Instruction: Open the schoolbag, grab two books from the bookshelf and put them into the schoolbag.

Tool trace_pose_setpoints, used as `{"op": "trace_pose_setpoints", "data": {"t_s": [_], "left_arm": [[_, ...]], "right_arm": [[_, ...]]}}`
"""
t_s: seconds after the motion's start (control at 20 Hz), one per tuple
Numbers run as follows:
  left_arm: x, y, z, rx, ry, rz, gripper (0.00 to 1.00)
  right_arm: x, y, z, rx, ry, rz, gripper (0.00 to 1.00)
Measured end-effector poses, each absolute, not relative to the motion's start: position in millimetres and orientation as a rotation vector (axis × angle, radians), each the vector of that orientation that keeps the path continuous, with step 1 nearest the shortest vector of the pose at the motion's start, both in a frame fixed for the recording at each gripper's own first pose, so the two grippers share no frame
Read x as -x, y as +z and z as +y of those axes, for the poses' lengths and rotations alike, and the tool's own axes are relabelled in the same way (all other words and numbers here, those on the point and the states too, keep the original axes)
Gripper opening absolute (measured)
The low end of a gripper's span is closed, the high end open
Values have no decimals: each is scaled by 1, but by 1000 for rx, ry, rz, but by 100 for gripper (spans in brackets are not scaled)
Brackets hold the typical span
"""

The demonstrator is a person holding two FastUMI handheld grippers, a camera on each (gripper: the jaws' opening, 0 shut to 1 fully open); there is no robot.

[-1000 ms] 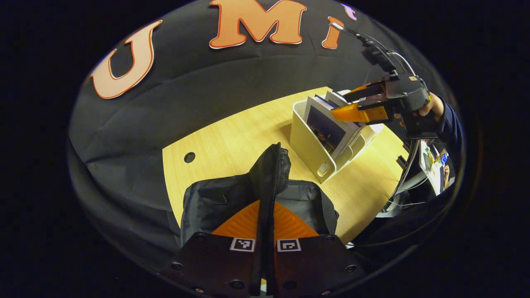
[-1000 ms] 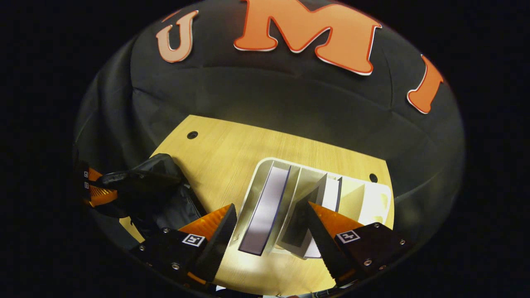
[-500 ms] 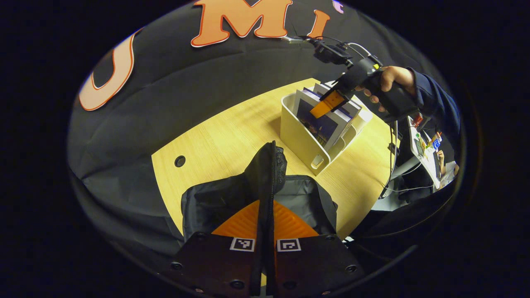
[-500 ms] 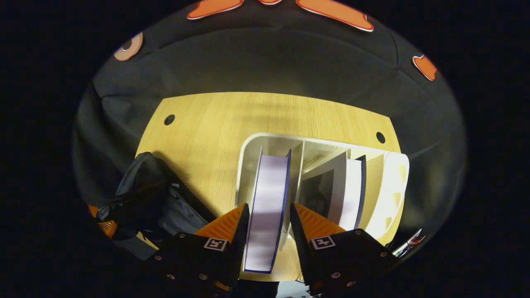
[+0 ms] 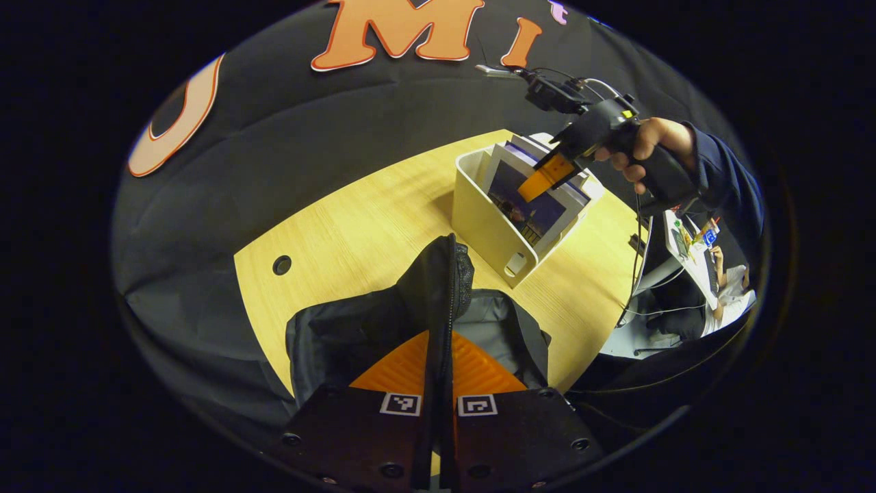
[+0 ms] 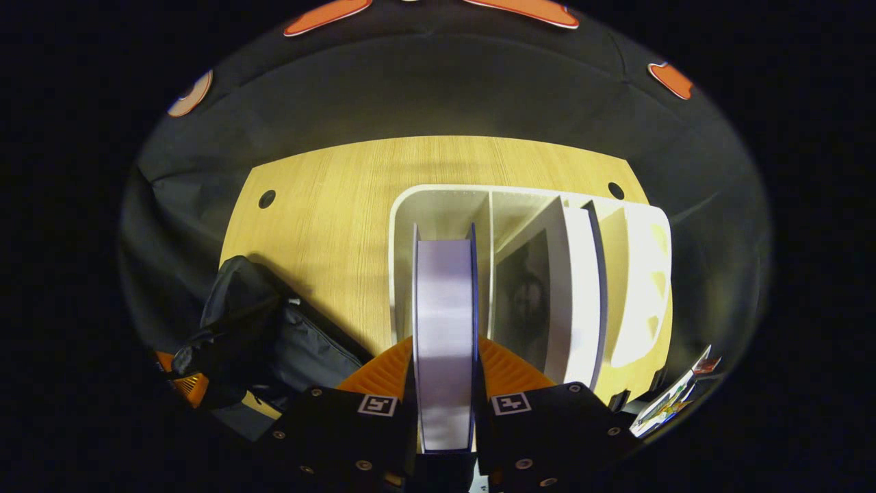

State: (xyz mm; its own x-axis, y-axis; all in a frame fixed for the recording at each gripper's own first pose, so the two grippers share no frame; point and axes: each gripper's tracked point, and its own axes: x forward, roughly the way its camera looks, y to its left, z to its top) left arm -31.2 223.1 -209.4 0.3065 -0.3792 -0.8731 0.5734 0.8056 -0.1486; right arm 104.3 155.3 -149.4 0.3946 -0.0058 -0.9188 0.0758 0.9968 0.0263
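Left hand-held gripper [image 5: 439, 383]: I find its fingers clamped on the schoolbag [image 5: 417, 322] flap, pinching the zipper edge upright.
Right hand-held gripper [image 6: 445, 383]: both fingers pressed on the book [image 6: 443, 322] in the bookshelf's left compartment.
Bookshelf [image 6: 640, 274]: white, on the desk [image 6: 328, 205], right of the schoolbag.
Second book [image 6: 578, 287]: leaning in the middle compartment.

Light wood table [image 6: 328, 205] w/ cable holes, black cloth wall [image 5: 287, 137].

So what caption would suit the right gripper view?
Right gripper shut on a book standing in the white bookshelf, schoolbag alongside.
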Motion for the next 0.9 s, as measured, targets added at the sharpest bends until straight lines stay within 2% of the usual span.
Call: {"op": "trace_pose_setpoints", "data": {"t_s": [0.45,0.9], "left_arm": [[37,-217,217,-189,-659,1096,5],[37,-217,210,-199,-660,1114,6]], "right_arm": [[-31,-117,136,-197,-43,1082,35],[59,-127,124,-411,-34,1040,34]]}}
